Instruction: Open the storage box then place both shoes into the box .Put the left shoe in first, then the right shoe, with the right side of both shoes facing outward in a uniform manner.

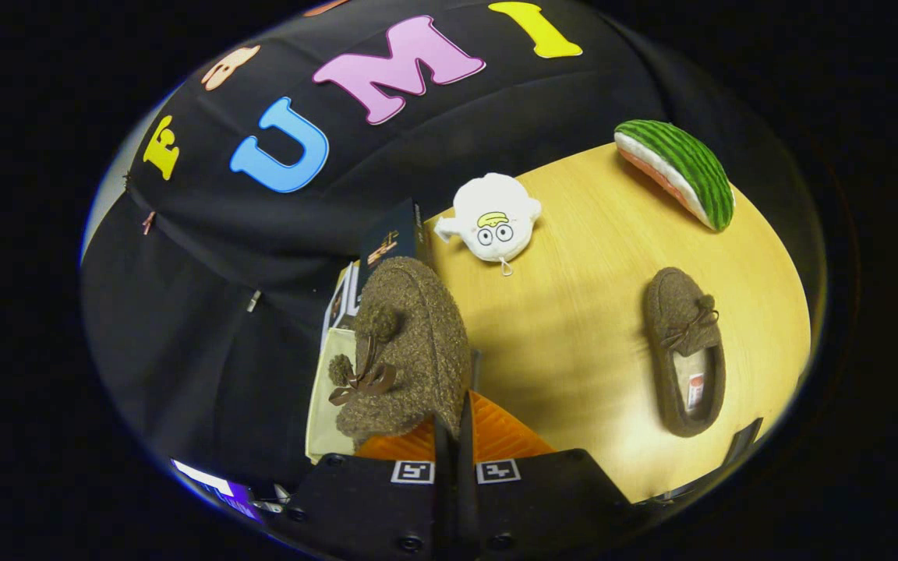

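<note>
Dim, uneven light, soft shadows on the table [574,327], strong fisheye bending at edges.

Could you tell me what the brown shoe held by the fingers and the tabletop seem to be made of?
The held shoe, pinched by the gripper, looks like nubby boucle or fleece fabric: a curly, matte surface with pompoms and a smoother brown lace. The tabletop seems to be light wood or wood-look laminate, with faint grain and a soft sheen.

i see a light wooden table [574,327] with a glossy sheen down its middle, its far edge meeting the booth's black cloth wall [207,312], which hangs in soft folds.
</note>
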### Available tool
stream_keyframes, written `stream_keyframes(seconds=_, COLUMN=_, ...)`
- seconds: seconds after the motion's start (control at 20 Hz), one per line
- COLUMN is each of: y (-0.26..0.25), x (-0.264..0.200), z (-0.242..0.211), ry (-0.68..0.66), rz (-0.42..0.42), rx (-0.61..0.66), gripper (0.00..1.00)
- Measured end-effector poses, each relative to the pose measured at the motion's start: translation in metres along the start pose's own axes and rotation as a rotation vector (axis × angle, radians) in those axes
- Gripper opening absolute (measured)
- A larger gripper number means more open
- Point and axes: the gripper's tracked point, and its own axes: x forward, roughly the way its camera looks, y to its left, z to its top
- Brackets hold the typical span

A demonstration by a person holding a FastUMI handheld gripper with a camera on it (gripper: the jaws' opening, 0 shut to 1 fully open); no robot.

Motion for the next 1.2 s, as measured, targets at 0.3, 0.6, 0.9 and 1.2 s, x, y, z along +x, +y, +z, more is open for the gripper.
stream_keyframes(seconds=0.3, y=0.065, x=0.029, z=-0.028, ry=0.042, rz=0.004, rx=0.007, gripper=0.05)
stream_keyframes(seconds=0.6, y=0.107, x=0.087, z=-0.057, ry=0.041, rz=-0.029, rx=0.072, gripper=0.05)
stream_keyframes(seconds=0.9, y=0.102, x=0.137, z=-0.086, ry=0.065, rz=-0.106, rx=0.108, gripper=0.06)
stream_keyframes(seconds=1.2, y=0.094, x=0.163, z=-0.113, ry=0.141, rz=-0.144, rx=0.126, gripper=0.06)
